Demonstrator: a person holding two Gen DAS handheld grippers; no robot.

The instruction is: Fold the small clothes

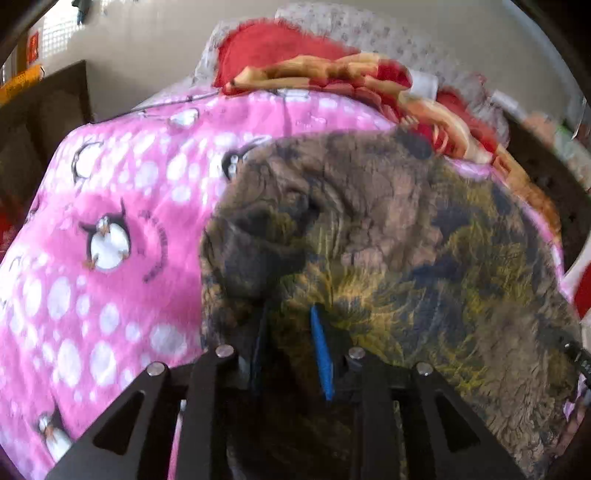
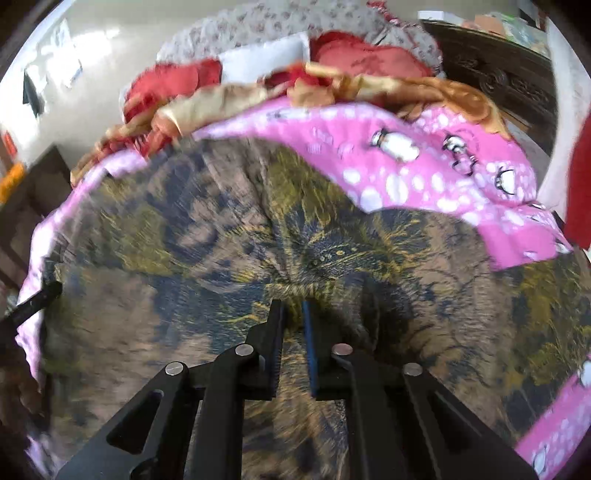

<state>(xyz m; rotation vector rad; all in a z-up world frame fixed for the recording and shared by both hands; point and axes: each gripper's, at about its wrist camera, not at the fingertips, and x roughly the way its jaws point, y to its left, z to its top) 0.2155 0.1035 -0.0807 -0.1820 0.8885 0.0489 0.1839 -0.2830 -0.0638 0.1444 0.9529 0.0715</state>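
A small brown, olive and navy patterned garment lies on a pink penguin blanket. In the left wrist view my left gripper sits at the garment's near left part. Cloth fills the gap between its fingers and covers the left one, while the blue pad shows on the right. A raised, bunched fold stands just ahead of it. In the right wrist view the same garment spreads wide, and my right gripper has its jaws nearly together, pinching a ridge of the cloth.
Red and gold bedding and a floral pillow are heaped at the blanket's far end. Dark wooden furniture stands at the far right, with a pale wall behind. A black bar pokes in at the garment's left edge.
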